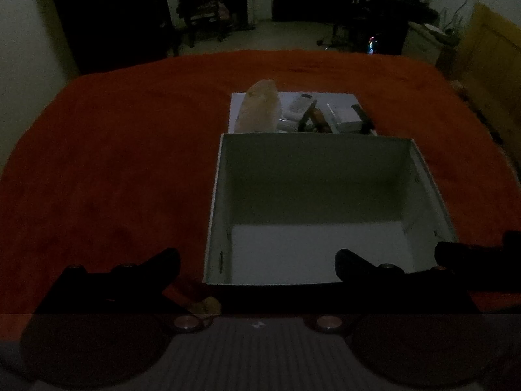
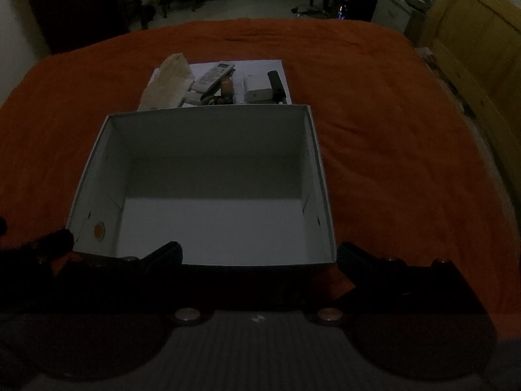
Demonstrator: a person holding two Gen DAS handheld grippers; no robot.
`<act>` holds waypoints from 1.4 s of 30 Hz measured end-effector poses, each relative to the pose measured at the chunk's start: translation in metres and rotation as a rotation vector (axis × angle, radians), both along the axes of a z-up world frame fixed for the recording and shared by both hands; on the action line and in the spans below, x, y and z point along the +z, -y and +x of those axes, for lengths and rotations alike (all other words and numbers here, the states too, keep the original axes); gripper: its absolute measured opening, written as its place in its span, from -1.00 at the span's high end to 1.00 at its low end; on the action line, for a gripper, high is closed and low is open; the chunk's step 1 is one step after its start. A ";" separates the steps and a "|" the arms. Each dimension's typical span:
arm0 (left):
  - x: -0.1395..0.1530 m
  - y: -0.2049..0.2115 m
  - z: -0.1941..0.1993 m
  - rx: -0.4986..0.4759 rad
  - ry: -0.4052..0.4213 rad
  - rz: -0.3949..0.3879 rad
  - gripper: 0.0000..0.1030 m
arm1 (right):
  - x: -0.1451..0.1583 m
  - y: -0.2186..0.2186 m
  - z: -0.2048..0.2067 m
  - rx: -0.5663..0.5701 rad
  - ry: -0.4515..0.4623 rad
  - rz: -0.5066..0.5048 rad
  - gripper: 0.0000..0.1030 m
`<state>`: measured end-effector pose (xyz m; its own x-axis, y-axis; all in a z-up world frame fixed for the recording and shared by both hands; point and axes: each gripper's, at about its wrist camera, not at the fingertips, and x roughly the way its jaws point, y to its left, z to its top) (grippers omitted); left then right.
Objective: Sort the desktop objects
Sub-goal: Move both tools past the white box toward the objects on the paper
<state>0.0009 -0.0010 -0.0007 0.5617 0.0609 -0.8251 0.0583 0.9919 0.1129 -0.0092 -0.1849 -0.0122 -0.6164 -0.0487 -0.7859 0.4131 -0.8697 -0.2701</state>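
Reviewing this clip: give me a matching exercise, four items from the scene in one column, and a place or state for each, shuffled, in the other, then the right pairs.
Things:
1. white box
2. remote control
3. tissue pack
4. black bar-shaped object

Places or states:
A. on the far white sheet's right edge
B. nearest the grippers, open-topped, nothing inside
C. at the sheet's left end, pale and crinkly
D. light-coloured with button rows, lying slantwise just right of the pale pack

Pairs: 1-B, 2-D, 3-C, 4-A

Both the left gripper and the right gripper hang open over the box's near wall.
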 end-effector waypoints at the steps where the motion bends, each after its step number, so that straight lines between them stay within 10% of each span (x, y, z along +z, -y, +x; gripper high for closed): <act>1: -0.001 0.001 0.001 0.001 0.002 0.003 -0.99 | 0.000 0.000 0.000 -0.001 0.001 0.001 -1.00; 19: 0.001 -0.008 -0.009 -0.032 0.082 -0.099 -0.99 | 0.005 -0.012 -0.008 -0.020 -0.046 -0.034 -1.00; 32: 0.038 -0.026 0.007 -0.151 -0.076 -0.363 -0.99 | 0.059 -0.003 0.009 0.058 0.006 -0.197 -1.00; 37: 0.059 -0.022 0.017 -0.222 -0.079 -0.290 -0.99 | 0.087 -0.025 -0.016 0.013 0.123 -0.305 -1.00; 42: 0.079 -0.020 0.049 -0.209 -0.015 -0.224 -0.99 | 0.118 -0.015 -0.037 0.100 0.014 -0.189 -1.00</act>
<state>0.0496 0.0188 0.0781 0.5304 -0.2394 -0.8132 0.2641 0.9582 -0.1098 -0.0458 -0.1702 0.1054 -0.5898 -0.2565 -0.7657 0.5028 -0.8586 -0.0996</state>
